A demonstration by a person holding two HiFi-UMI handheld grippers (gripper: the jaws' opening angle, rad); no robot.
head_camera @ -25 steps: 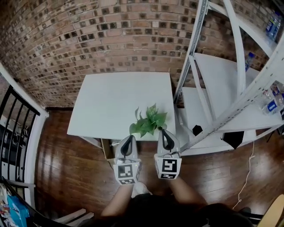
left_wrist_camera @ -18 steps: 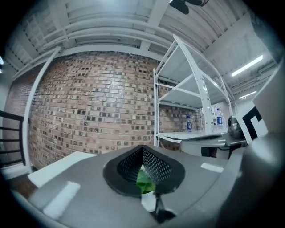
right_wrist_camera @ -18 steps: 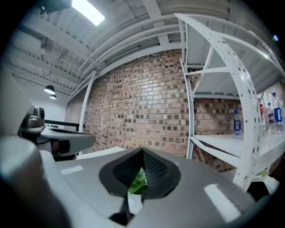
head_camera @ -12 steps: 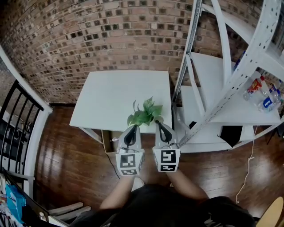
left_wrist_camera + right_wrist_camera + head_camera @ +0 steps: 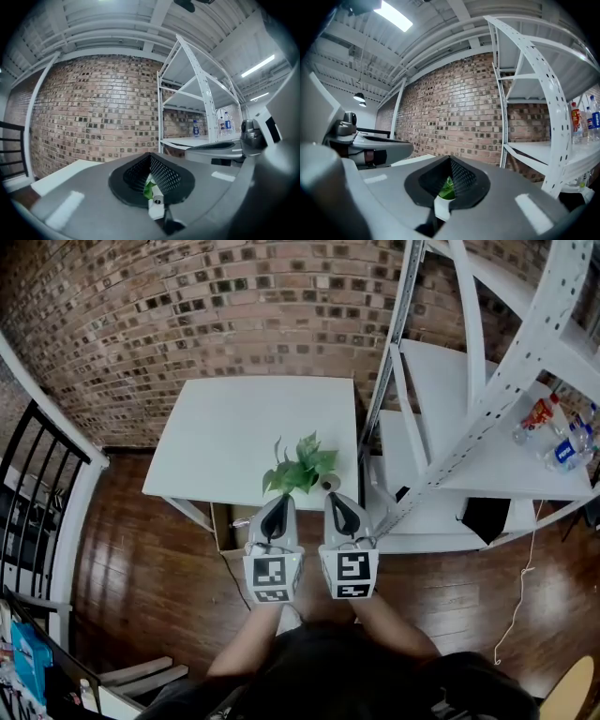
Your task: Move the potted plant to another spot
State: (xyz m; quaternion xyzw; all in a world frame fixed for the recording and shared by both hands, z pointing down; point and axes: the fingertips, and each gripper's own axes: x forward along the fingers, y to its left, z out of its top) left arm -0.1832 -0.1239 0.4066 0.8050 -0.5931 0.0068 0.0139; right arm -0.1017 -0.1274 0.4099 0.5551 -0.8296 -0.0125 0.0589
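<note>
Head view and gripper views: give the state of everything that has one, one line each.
Plant, upright at the table's front edge, just ahead of both grippers; lifted or not, unclear.
Left gripper, shut.
Right gripper, shut.
Bottles, upright on the rack.

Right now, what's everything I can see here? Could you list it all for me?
table: one, white, against the wall
potted plant: one, green leaves, over table's near right part
brick wall: one, reddish-brown, behind table
shelving: one, white metal, right of table
bottles: several, clear, on right shelf
railing: one, black, far left
floor: one, dark wood, underneath
left tongs: one, grey, shut on potted plant
right tongs: one, grey, shut on potted plant
forearms: two, behind tongs
</note>
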